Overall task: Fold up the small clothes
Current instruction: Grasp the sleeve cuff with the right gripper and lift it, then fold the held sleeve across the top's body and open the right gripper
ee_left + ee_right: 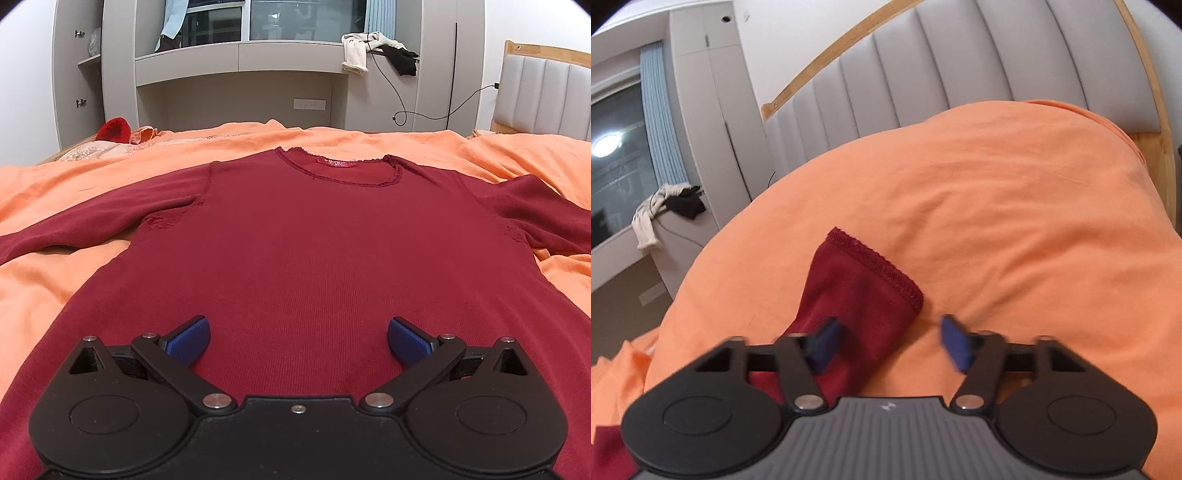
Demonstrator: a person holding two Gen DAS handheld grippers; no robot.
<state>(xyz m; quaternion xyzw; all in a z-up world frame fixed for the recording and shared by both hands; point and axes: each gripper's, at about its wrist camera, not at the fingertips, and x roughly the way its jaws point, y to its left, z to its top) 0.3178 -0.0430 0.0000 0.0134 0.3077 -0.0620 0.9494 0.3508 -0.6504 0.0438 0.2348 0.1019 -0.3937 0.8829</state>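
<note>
The dark red top (314,240) runs past the frame edges; its cuff (875,266) looks blurred.

Cloth on cloth, hard plastic up close

The dark red top (295,236) is a matt, fine-ribbed knit with a scalloped lace neckline; its sleeve cuff (875,266) shows a stitched, rough hem. The orange bedsheet (44,273) under it is soft, matt, creased cloth. The left claw (297,341) is matt black plastic with shiny metal rivets and textured blue pads (188,341); the right claw (890,343) has a ribbed grey body. At upper right, the headboard (923,74) is smooth grey padding framed in pale wood.
</note>
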